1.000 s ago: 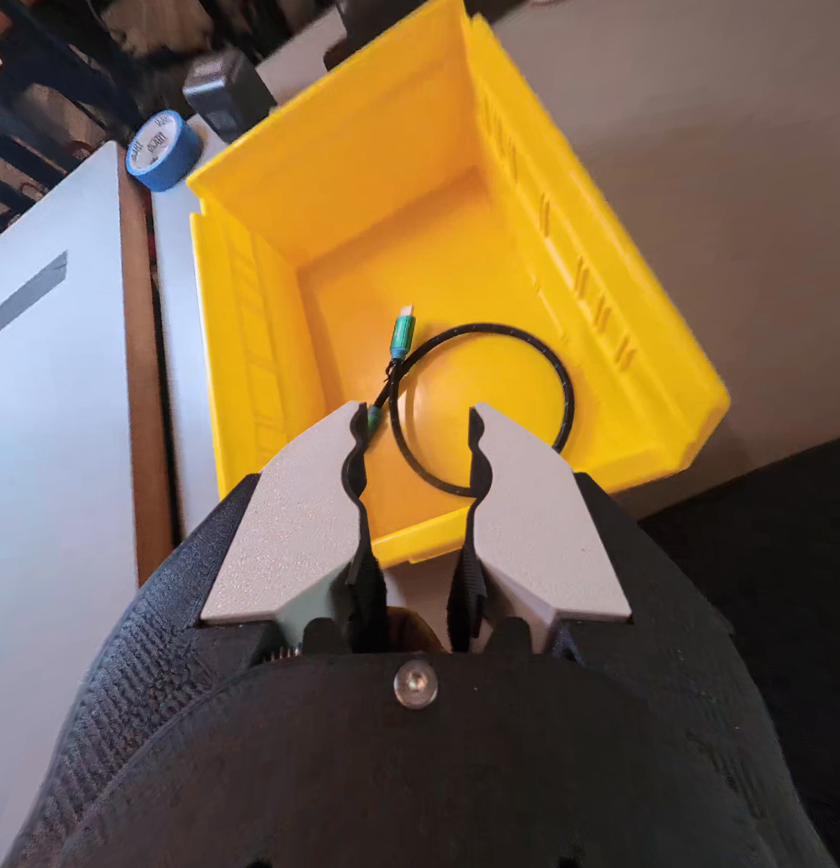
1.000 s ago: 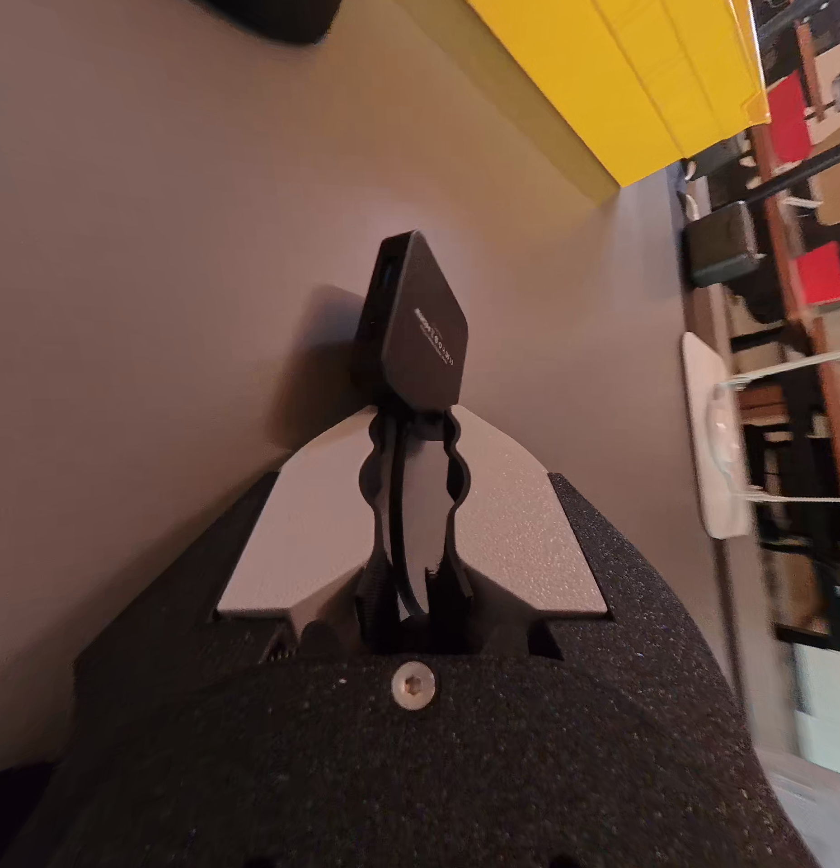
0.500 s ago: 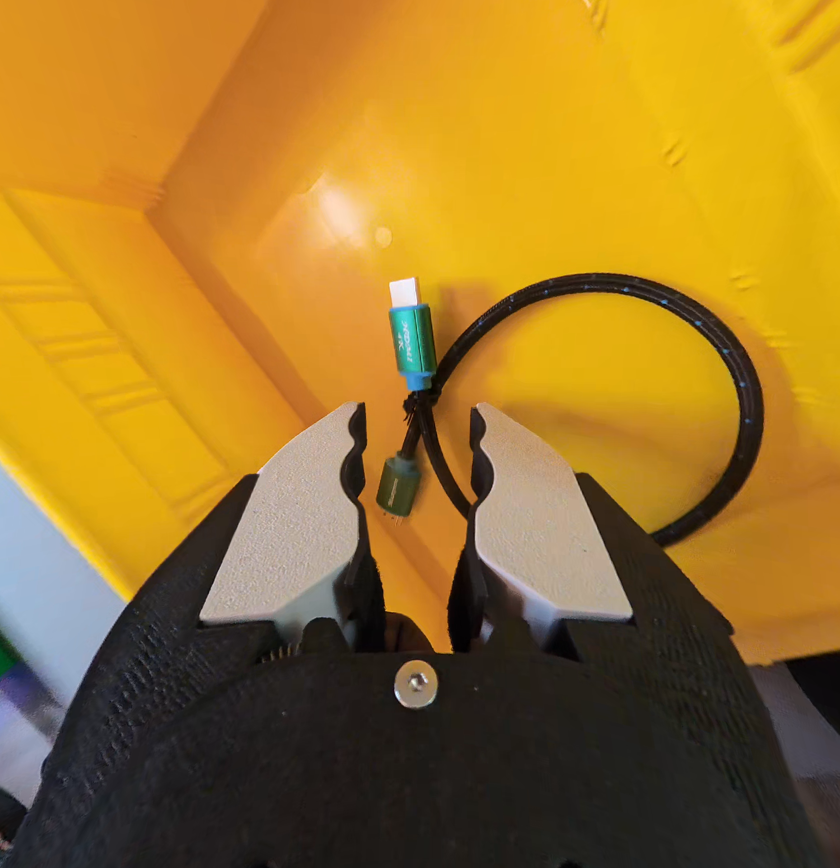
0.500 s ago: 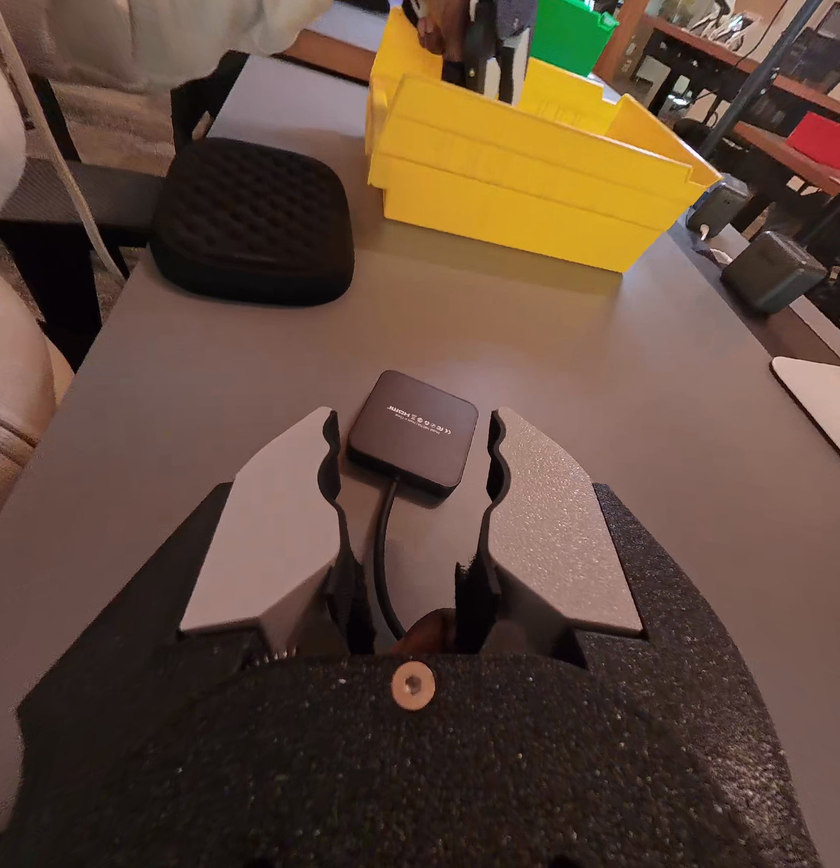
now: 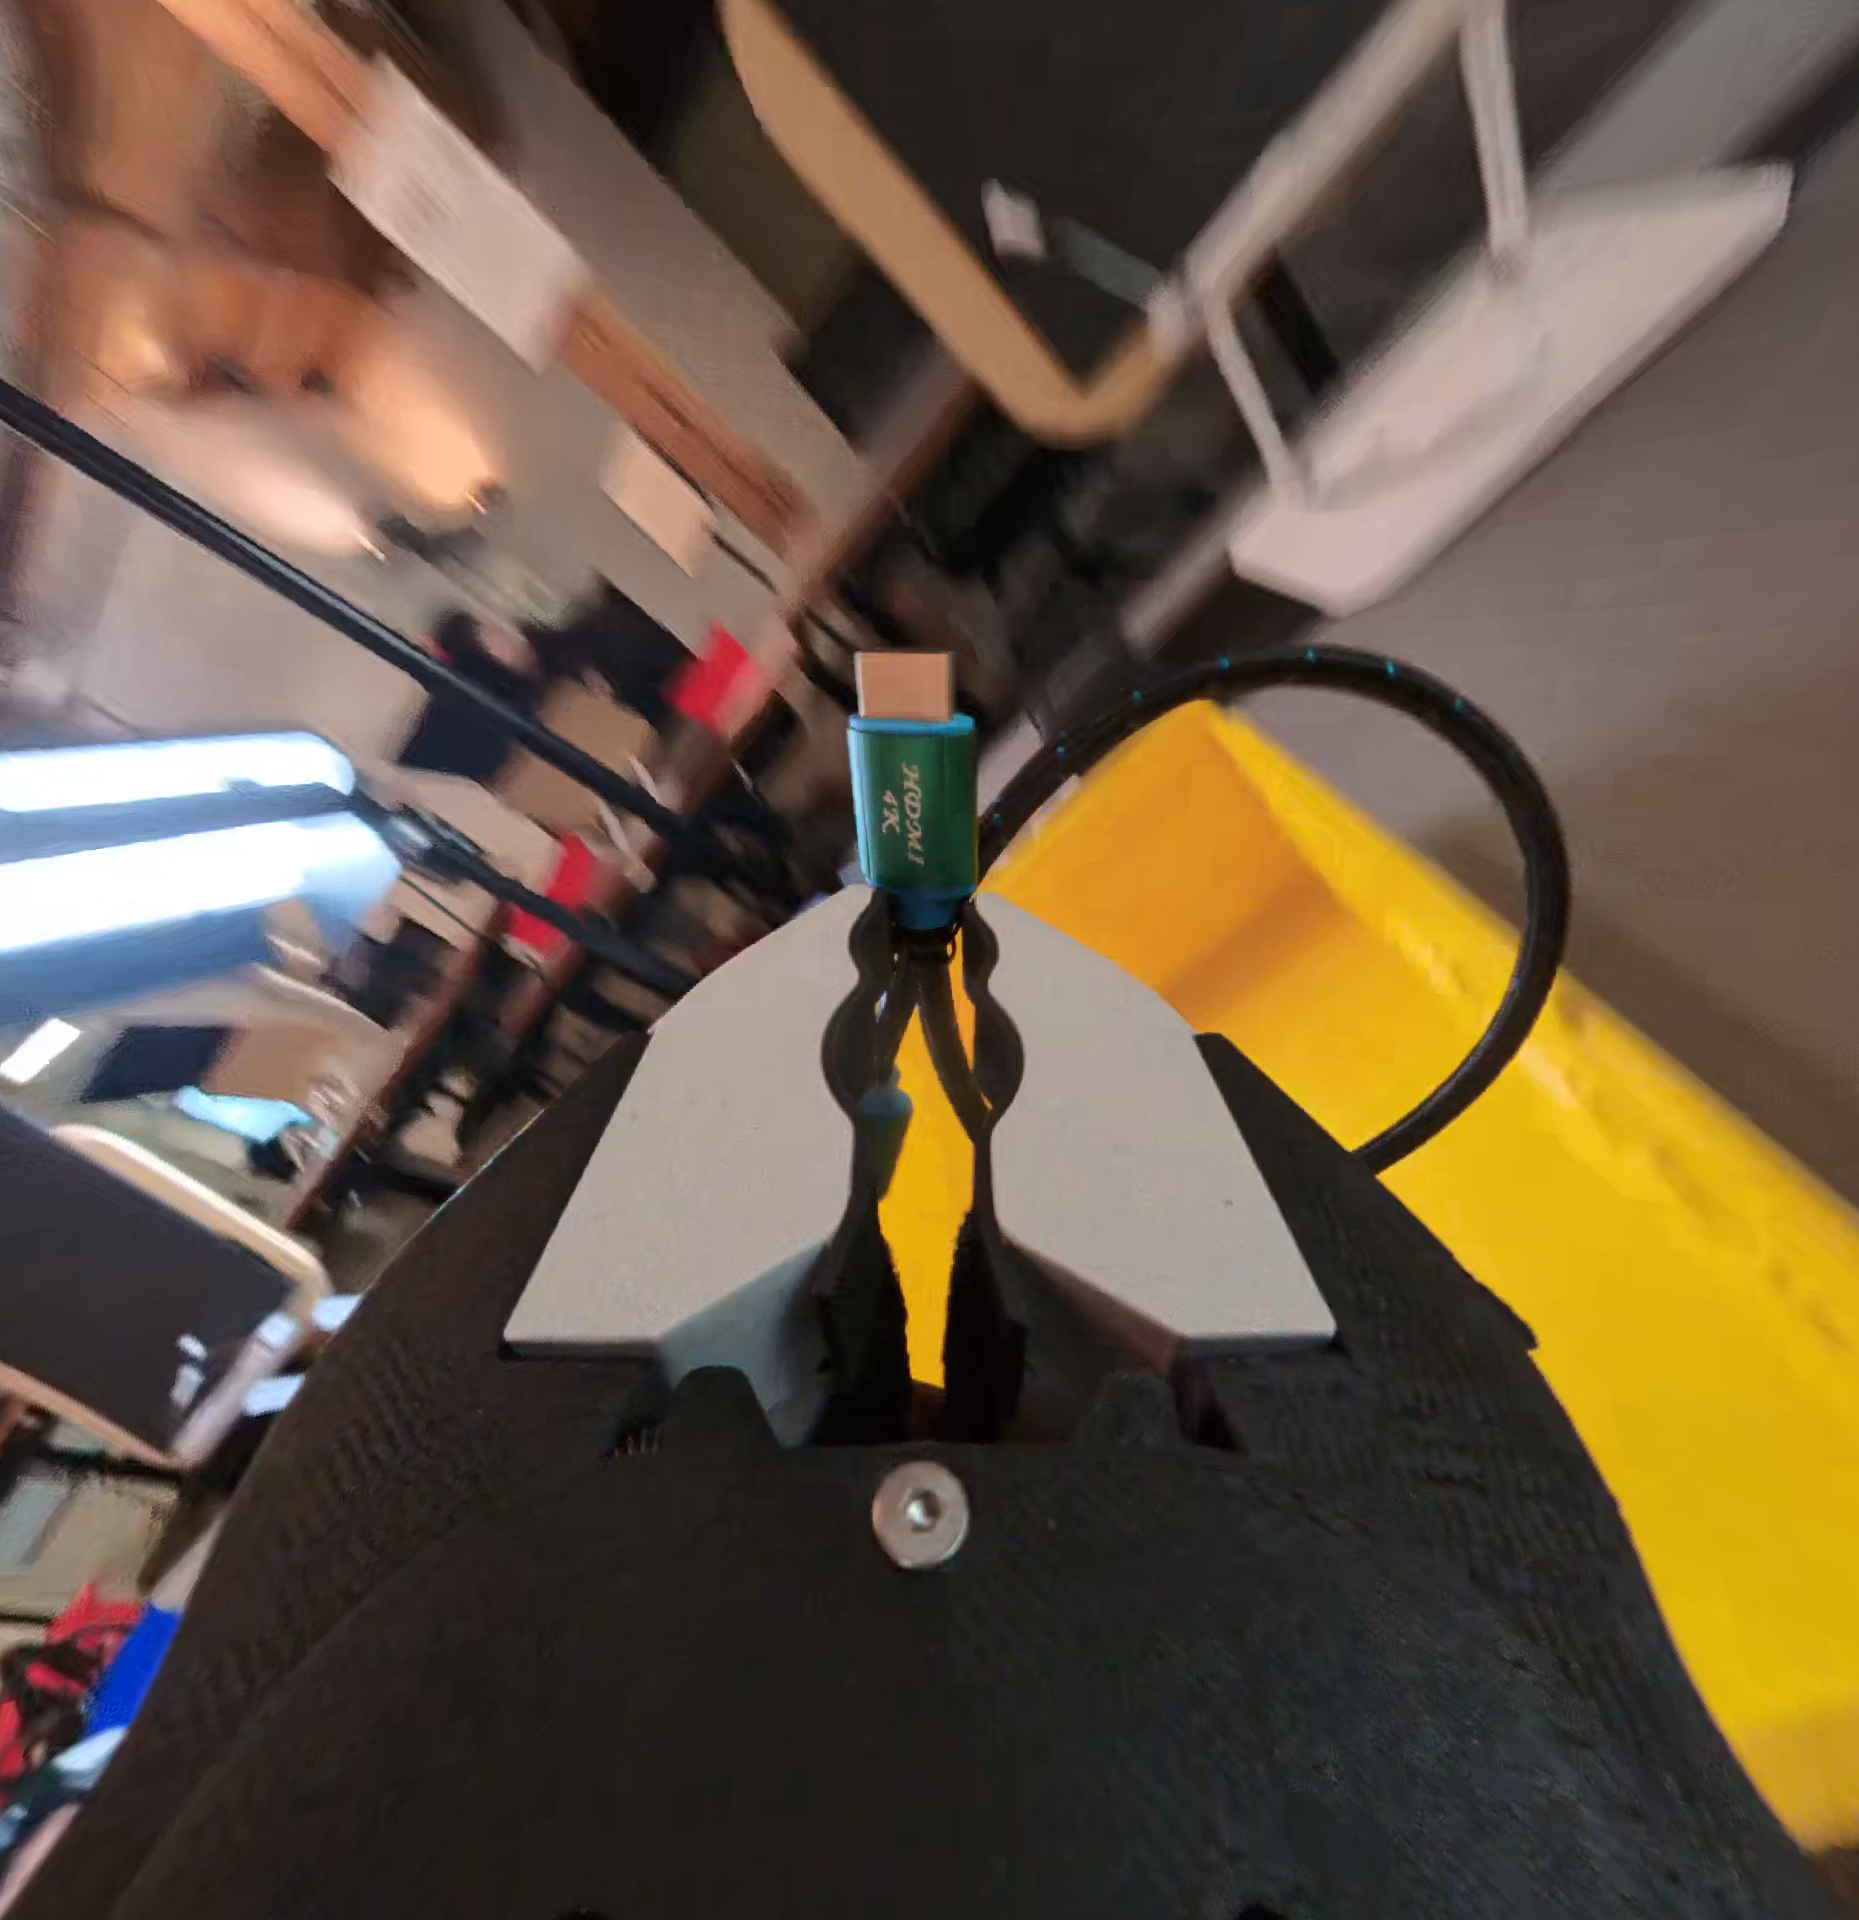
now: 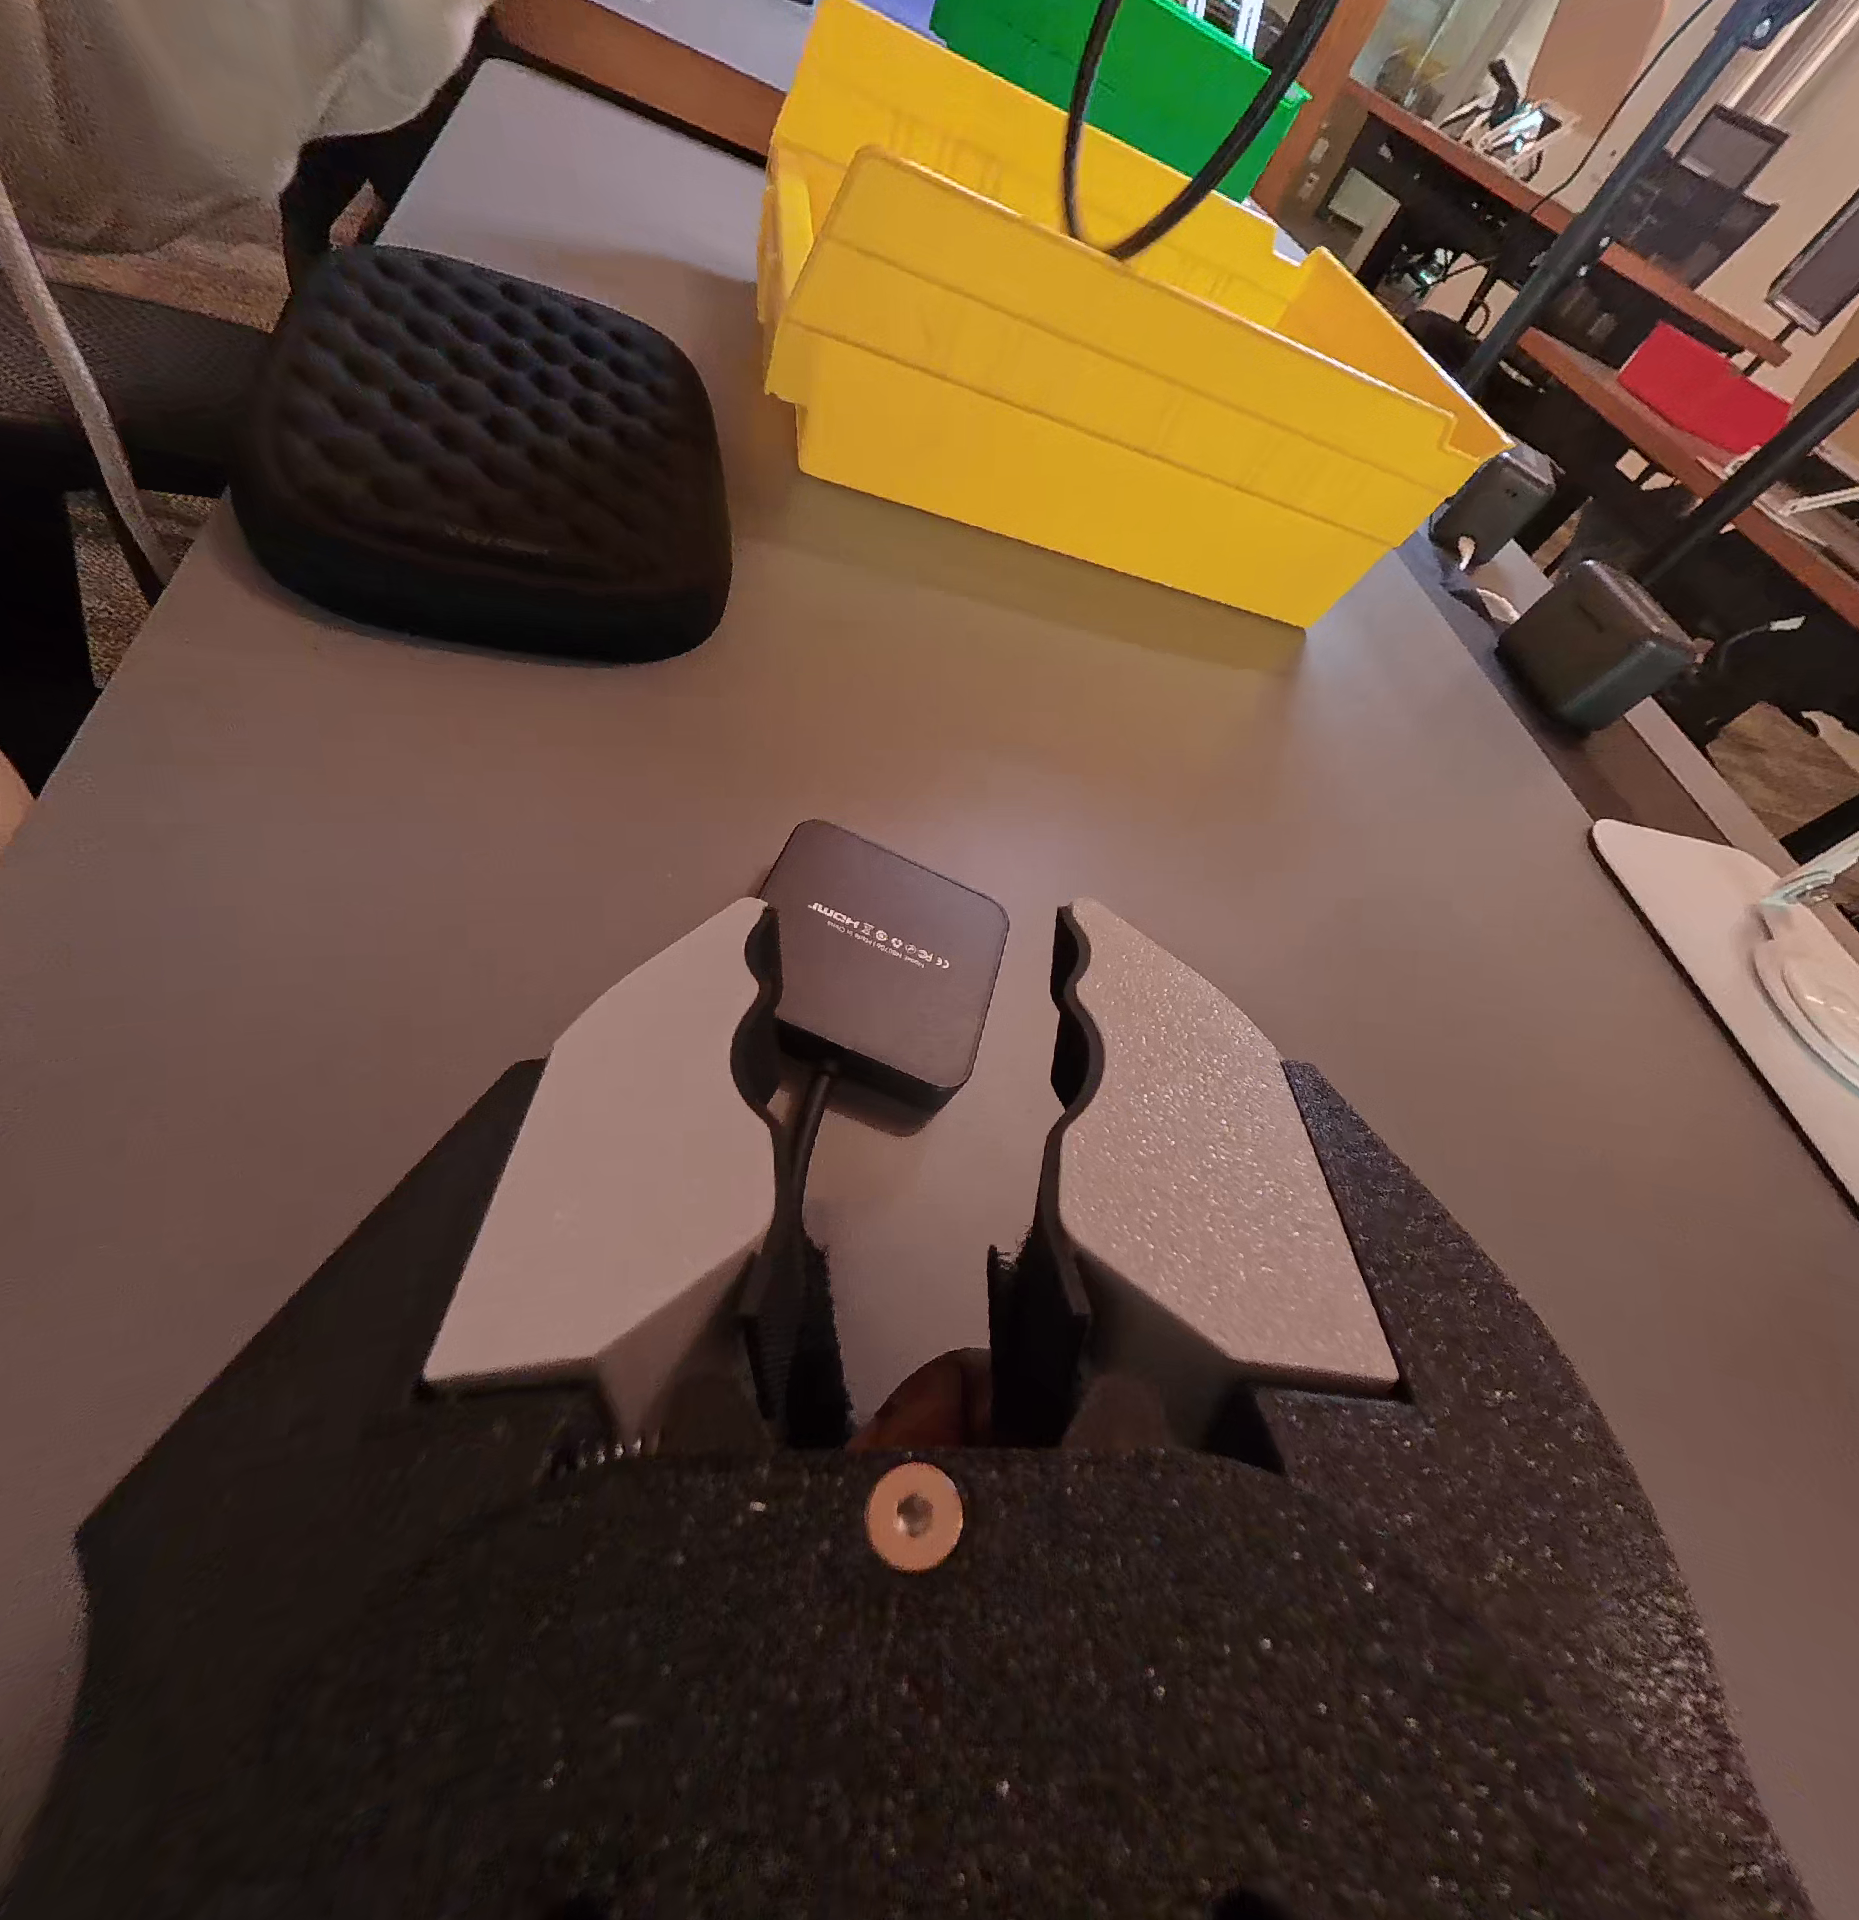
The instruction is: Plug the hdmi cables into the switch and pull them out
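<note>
My left gripper [image 5: 917, 920] is shut on the black braided HDMI cable [image 5: 1517, 935] just behind its green plug [image 5: 912, 805], which points forward with its metal tip showing. The cable loops to the right; its second green plug [image 5: 883, 1127] hangs between the fingers. The gripper is lifted above the yellow bin [image 5: 1527, 1299]. My right gripper [image 6: 909, 914] is open over the black square HDMI switch [image 6: 889, 961], which lies flat on the grey table [image 6: 489, 883] with its short lead [image 6: 800, 1143] running back along the left finger. The cable loop [image 6: 1164, 218] hangs above the bin in the right wrist view.
The yellow bin [image 6: 1060, 416] stands at the table's far side with a green bin [image 6: 1143, 73] behind it. A black padded case [image 6: 478, 457] lies at the far left. Dark boxes [image 6: 1595, 644] and a white pad [image 6: 1735, 966] sit along the right edge.
My left gripper has shut on the HDMI cable in the bin and lifted it out, tilting up. My right gripper let go of the switch earlier, opened wider and stays over it.
</note>
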{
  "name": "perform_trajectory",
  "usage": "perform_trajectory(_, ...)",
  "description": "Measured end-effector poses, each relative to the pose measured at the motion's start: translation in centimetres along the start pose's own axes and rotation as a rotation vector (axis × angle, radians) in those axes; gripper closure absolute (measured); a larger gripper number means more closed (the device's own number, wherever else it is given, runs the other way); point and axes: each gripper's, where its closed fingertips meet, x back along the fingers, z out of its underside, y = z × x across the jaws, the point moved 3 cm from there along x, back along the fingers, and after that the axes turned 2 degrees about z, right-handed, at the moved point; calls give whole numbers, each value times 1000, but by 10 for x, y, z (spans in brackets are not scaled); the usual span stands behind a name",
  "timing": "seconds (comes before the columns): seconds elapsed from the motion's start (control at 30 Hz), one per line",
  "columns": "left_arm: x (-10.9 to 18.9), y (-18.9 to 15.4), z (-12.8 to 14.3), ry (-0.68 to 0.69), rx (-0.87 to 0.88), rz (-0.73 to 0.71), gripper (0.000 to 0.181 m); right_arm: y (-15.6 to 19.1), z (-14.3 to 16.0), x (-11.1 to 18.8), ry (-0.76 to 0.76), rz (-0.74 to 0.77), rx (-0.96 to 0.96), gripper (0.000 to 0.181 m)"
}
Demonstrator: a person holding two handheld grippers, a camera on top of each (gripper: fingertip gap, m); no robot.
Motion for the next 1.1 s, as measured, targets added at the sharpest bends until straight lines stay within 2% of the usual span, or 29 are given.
perform_trajectory(0.1, 31, 1, -58, -227, -32, -141, 169, 0, 3, -2, 27, 5, 15, 131)
perform_trajectory(0.17, 42, -7, -85, -326, -60, -167, 169, 0, 3, -2, 36, 16, 32, 131)
perform_trajectory(0.27, 47, -47, -119, -512, 68, 0, 169, -4, -6, 2, -18, 57, 38, 132)
perform_trajectory(0.33, 47, -79, -133, -587, 156, 125, 169, -12, -16, 10, -99, 101, 5, 132)
perform_trajectory(0.47, 41, -125, -129, -546, 191, 273, 169, -34, -39, 38, -343, 194, -150, 141)
perform_trajectory(0.53, 41, -135, -119, -505, 213, 314, 168, -38, -36, 41, -350, 157, -277, 144)
perform_trajectory(0.57, 43, -137, -114, -490, 221, 330, 168, -36, -29, 35, -290, 119, -344, 139)
perform_trajectory(0.67, 52, -137, -101, -459, 242, 371, 168, -19, 1, 10, 63, -3, -468, 107)
perform_trajectory(0.73, 57, -137, -95, -444, 241, 390, 169, -9, 15, -3, 238, -25, -473, 98)
perform_trajectory(0.83, 59, -140, -90, -432, 210, 394, 168, -1, 32, -18, 400, -12, -457, 93)
perform_trajectory(0.9, 59, -142, -89, -432, 212, 395, 168, 8, 39, -27, 453, -18, -387, 97)
perform_trajectory(0.93, 59, -142, -90, -437, 226, 402, 168, 13, 34, -30, 426, -36, -344, 114)
perform_trajectory(1.0, 60, -139, -92, -460, 264, 409, 168, 13, 28, -31, 416, -5, -206, 116)
perform_trajectory(1.1, 63, -131, -92, -490, 301, 401, 169, 5, 16, -24, 414, 165, 356, 116)
